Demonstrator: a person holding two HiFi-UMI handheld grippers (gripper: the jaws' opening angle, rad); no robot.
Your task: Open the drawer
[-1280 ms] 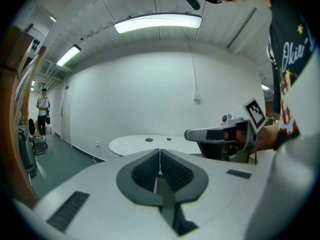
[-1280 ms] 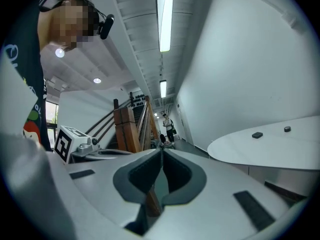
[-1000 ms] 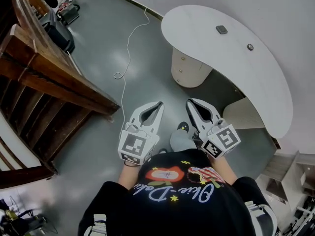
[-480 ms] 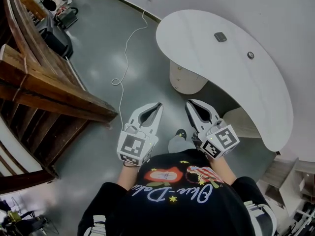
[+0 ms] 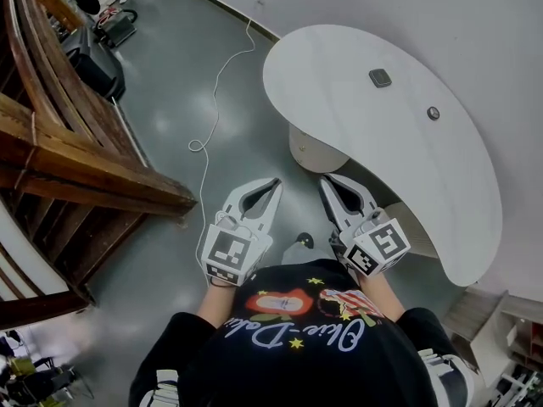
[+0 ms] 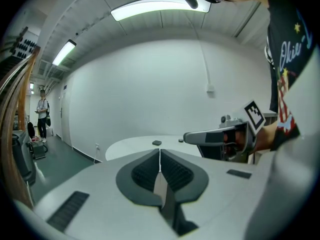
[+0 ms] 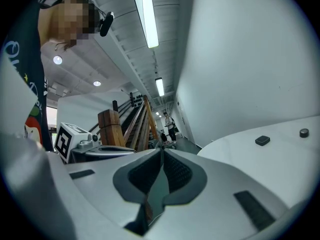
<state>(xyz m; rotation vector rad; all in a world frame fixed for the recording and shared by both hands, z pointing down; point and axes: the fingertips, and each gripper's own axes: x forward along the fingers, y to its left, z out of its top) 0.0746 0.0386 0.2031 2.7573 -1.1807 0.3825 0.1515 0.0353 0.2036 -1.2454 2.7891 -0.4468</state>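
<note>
1. The drawer unit [image 5: 310, 152] is sitting under the desk [image 5: 356, 83], seemingly unopened.
2. The left gripper [image 5: 272, 181] and right gripper [image 5: 326, 179] are hovering short of the desk with jaws pressing together empty, the handle probably out of reach.

Wooden stair rail [image 5: 85, 164] at left, white cable [image 5: 212, 108] — trailing across grey floor [image 5: 170, 66]

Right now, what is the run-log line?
left gripper: shut, empty | right gripper: shut, empty | drawer unit: under desk, untouched

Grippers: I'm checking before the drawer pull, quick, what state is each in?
Left gripper: shut, nothing between its jaws.
Right gripper: shut, holding nothing.
</note>
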